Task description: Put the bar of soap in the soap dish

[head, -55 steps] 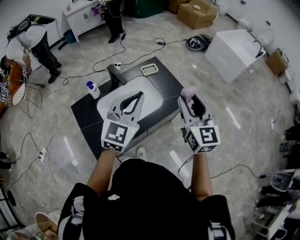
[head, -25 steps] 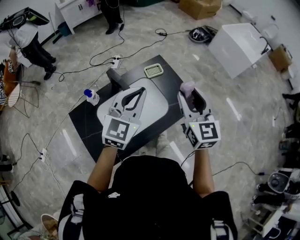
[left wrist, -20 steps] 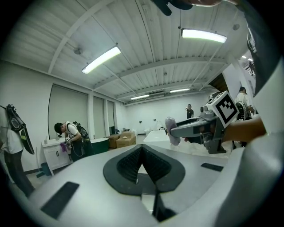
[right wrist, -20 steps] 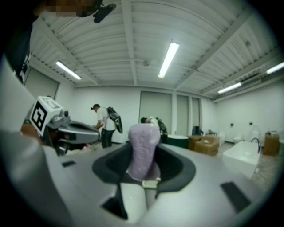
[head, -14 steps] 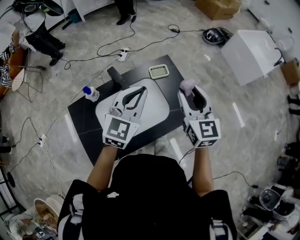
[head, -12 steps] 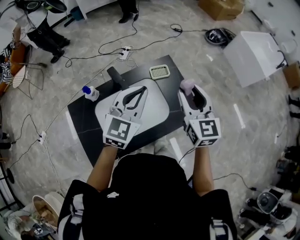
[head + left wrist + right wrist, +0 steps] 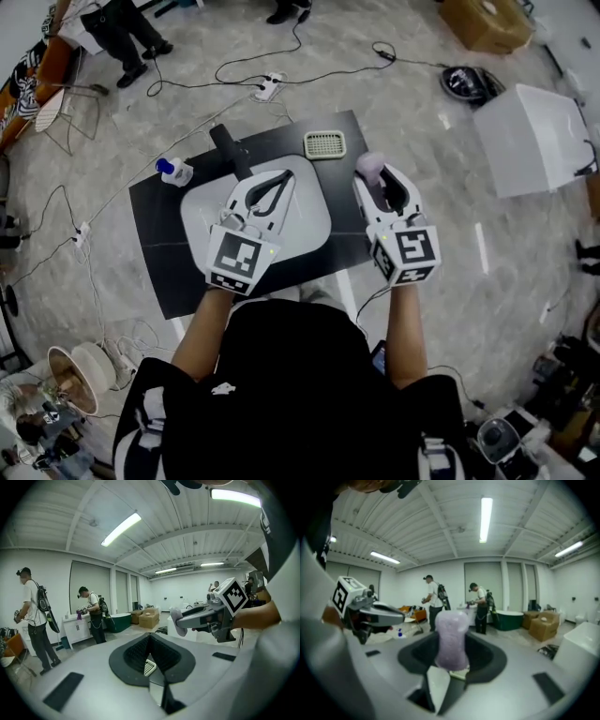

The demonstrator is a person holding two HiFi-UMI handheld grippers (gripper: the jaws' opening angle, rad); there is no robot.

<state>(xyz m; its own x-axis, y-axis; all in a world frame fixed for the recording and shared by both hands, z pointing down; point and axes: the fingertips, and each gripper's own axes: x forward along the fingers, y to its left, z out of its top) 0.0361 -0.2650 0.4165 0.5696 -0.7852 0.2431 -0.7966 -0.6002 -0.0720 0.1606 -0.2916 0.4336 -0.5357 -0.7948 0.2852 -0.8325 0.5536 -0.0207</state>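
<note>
Low in the middle of the head view, the left gripper (image 7: 281, 180) is held with its jaws closed together on nothing, above a white basin (image 7: 305, 230) set in a black countertop (image 7: 159, 267). To its right, the right gripper (image 7: 373, 176) is clamped on the pale purple bar of soap (image 7: 368, 164), which sticks out past the jaw tips. Farther up the frame, the slotted soap dish (image 7: 324, 143) is seen lying on the countertop, up and left of the soap and apart from it.

Left claw (image 7: 151, 644) jaws together (nothing between), right claw (image 7: 183, 619) alongside gripping a pale soap bar (image 7: 176, 621)
</note>
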